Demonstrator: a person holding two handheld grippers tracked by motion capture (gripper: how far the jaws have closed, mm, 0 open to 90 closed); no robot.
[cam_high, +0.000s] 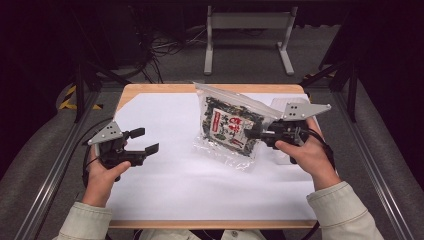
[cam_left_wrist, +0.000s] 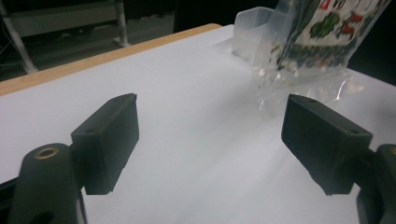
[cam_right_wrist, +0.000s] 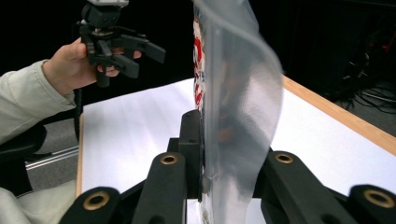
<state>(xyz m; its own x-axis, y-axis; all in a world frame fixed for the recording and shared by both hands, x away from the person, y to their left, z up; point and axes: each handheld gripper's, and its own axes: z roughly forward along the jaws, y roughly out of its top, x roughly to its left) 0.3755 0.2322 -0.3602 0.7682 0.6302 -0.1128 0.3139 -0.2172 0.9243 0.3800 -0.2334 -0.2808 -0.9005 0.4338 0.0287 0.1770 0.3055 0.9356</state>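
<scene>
Bag (cam_high: 229, 131) of dark snack pieces with a red-and-white label hangs lifted above the white sheet (cam_high: 165, 190), right of centre and toward the far side, its clear lower end drooping to the sheet. Right gripper (cam_high: 251, 133) is clamped on the bag's right edge; in the right gripper view the film (cam_right_wrist: 238, 116) runs straight up between the two closed jaws. Left gripper (cam_high: 145, 141) sits low at the left, well apart from the bag, fingers (cam_left_wrist: 109, 140) spread with bare sheet between them. Clear plastic tray (cam_left_wrist: 250, 35) stands at the far right, partly behind the bag.

Judgement on the step: the bag seems meant for that tray, carried by the right hand alone.
- Keep the right pinch firm; the film is slick and the contents heavy, so a slackened hold could let it slide out.
- Lift until the drooping end clears the sheet and the tray wall before moving across.
- Left gripper is free to steady the lower end, if it swings, by closing on the empty film and not on the contents.
</scene>
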